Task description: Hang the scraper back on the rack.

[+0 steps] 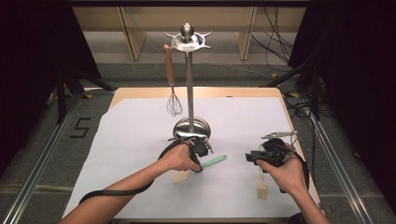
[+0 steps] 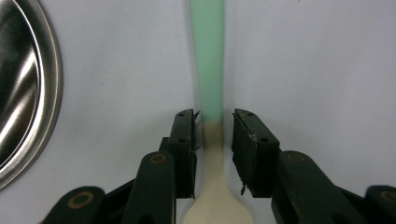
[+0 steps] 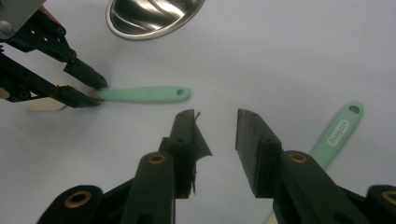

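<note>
Straddling the spatula neck, your left gripper stands apart, not yet pinching. Close it next, then lift toward the rack. Your right gripper hangs open and empty near the brush.

One whisk hangs on one metal stand. On the counter lie one mint-handled spatula and what looks like one pastry brush, partly hidden. Two tongs: left, right.
</note>
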`<state>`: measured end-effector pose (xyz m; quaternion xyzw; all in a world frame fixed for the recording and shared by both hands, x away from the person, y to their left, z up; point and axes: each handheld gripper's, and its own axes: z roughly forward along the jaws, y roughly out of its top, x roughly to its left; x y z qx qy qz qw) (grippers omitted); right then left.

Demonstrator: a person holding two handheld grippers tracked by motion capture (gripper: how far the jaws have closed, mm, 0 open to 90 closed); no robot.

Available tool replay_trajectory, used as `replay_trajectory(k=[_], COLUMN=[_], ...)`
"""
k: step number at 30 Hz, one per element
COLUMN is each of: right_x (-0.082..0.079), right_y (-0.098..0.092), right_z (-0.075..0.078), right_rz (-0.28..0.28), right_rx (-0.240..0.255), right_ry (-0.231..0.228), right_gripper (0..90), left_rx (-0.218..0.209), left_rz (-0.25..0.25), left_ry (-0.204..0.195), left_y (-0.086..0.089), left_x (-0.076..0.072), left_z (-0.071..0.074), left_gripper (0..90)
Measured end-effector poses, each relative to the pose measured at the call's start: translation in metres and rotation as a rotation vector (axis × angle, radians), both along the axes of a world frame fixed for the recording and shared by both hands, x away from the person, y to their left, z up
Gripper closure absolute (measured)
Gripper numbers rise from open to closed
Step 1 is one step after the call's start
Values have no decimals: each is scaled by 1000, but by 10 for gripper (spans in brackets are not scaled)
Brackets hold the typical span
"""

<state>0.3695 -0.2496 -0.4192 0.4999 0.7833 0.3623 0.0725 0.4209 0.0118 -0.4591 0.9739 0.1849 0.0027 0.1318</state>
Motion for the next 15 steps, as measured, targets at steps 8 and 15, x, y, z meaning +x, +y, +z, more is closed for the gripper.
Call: replay_trajectory(k=[8,15], right_x=[-1,-1], right_y=[-6,-7], right_z=[1,1], right_rz=[7,-10], right_rx=[-28,-23], right_ry=[-2,5], right_gripper=[688,689], left_rx=[88,42], left_rz=[-3,16], left_ry=[-17,-11], left_y=[-11,-4], left_x=[-1,-1], left_z=[1,2], left_gripper=[792,805])
